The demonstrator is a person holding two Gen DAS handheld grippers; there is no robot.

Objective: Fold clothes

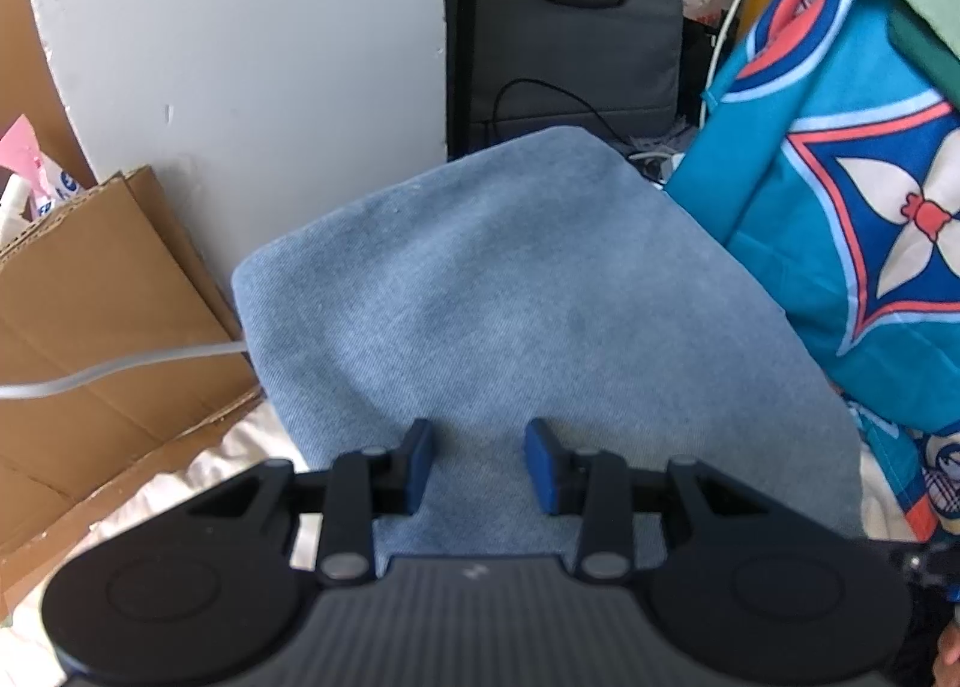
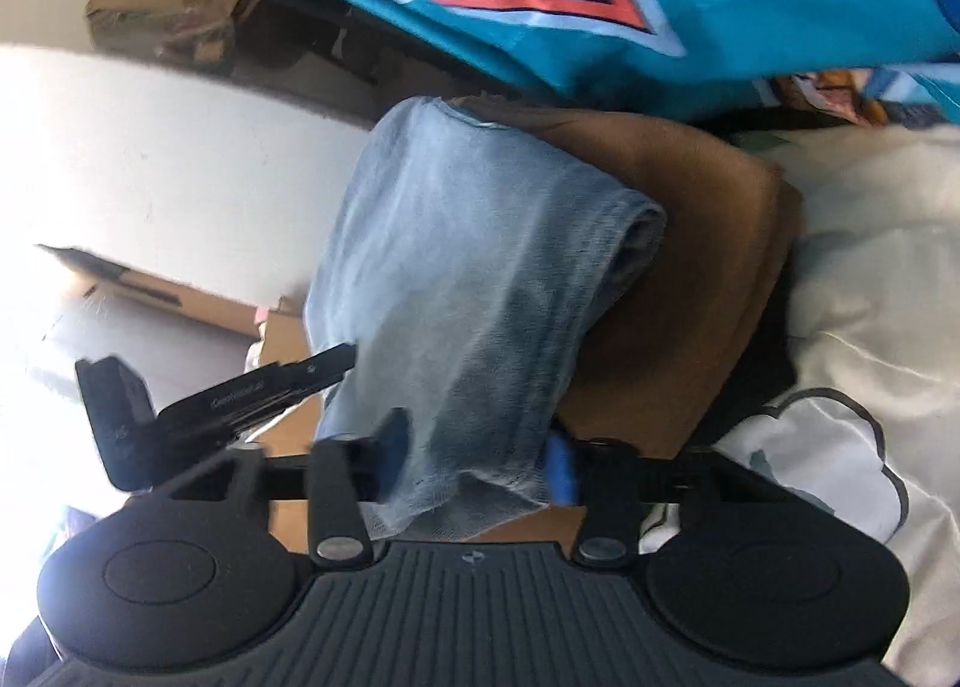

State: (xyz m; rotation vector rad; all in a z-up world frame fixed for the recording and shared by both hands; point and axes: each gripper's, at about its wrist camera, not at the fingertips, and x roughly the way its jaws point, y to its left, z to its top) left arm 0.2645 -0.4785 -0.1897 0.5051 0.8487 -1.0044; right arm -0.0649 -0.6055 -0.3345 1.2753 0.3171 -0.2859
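Jeans [image 1: 510, 297], light blue and folded, lie in front of me on a white bed sheet [image 2: 870, 267]. My left fingers [image 1: 480, 468] sit apart over the near end of the cloth, with nothing squeezed between them. My right fingers [image 2: 477, 462] are clamped on an edge of the same jeans. A bright teal blanket [image 1: 840, 207] lies just beside them. A brown cardboard box [image 1: 90, 297] stands near the white wall [image 1: 240, 57].

Left gripper [image 1: 478, 465] jaws parted, empty
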